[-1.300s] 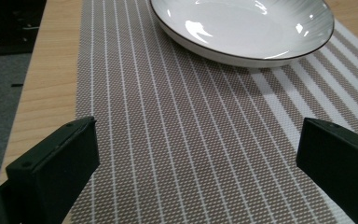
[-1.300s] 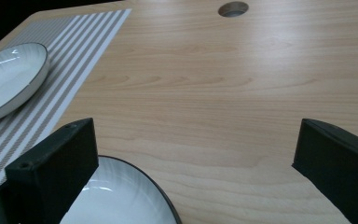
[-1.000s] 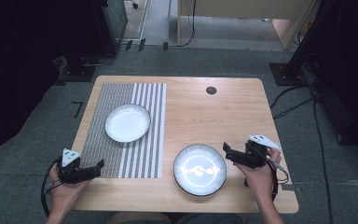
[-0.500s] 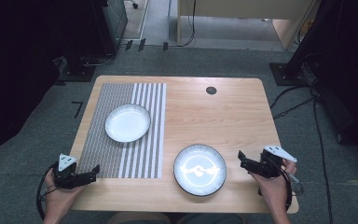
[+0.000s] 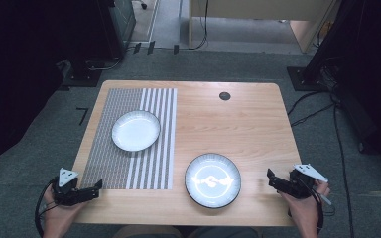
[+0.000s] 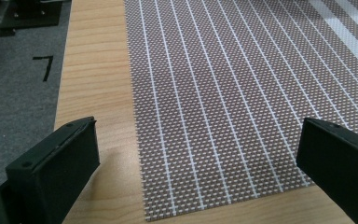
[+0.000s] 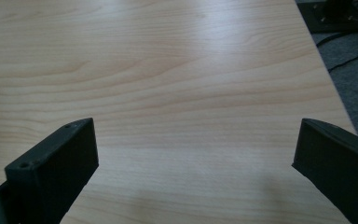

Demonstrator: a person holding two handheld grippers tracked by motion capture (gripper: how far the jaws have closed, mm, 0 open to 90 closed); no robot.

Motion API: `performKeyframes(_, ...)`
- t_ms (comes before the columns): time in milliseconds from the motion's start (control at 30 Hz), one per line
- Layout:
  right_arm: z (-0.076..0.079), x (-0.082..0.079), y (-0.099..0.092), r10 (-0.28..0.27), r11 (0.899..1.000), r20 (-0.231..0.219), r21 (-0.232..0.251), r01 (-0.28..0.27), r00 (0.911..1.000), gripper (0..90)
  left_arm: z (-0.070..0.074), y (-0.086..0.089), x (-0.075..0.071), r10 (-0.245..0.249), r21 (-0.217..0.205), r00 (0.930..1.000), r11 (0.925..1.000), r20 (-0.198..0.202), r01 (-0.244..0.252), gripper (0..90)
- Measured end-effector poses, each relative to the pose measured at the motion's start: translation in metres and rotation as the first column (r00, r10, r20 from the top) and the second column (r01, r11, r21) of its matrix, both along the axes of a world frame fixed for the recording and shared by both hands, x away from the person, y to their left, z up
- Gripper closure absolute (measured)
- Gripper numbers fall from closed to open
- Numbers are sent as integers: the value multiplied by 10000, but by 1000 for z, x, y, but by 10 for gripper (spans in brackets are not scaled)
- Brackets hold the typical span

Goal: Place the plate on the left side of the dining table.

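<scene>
The surface [image 5: 238, 124] carried a striped mat [image 5: 129, 158] on its left side, a white plate [image 5: 136, 130] on the mat, and a dark plate [image 5: 213, 179] near the front edge. Left tongs [image 5: 95, 187] gaped empty over the mat's front corner; right tongs [image 5: 271, 177] gaped empty beside the dark plate.

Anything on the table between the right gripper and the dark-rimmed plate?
Nothing: in the high view, bare wood separates the right gripper from the dark-rimmed plate.
</scene>
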State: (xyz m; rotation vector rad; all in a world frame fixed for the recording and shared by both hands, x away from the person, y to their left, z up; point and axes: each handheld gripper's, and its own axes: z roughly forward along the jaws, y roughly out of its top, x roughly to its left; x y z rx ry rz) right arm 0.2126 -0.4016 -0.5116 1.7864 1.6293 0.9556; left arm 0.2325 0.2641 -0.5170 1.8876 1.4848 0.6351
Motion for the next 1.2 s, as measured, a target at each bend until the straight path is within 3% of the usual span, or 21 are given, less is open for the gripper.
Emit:
performKeyframes(300,-10,-12,-16,-295,9990,-280,-339,285,9992,0,-1,2,-1,-4,-44,9995,10000,-312,3,0)
performKeyframes(533,-12,-19,-21,-361,9976,-545,-610,328,9979,0,-2,1,-2,-51,129,9995,9999,-317,55,0)
performKeyframes(733,-14,-21,-19,-154,9967,-1128,-808,63,9935,0,-3,0,-3,-40,208,9996,9998,-289,46,0)
performKeyframes(900,-15,-20,-15,-74,9932,-1243,-1165,-72,9922,0,-3,0,-3,-36,205,9996,9998,-265,41,0)
performKeyframes(1200,-15,-20,-15,-79,9934,-1253,-1148,-66,9921,0,-3,-1,-4,59,199,9997,9998,-221,-55,0)
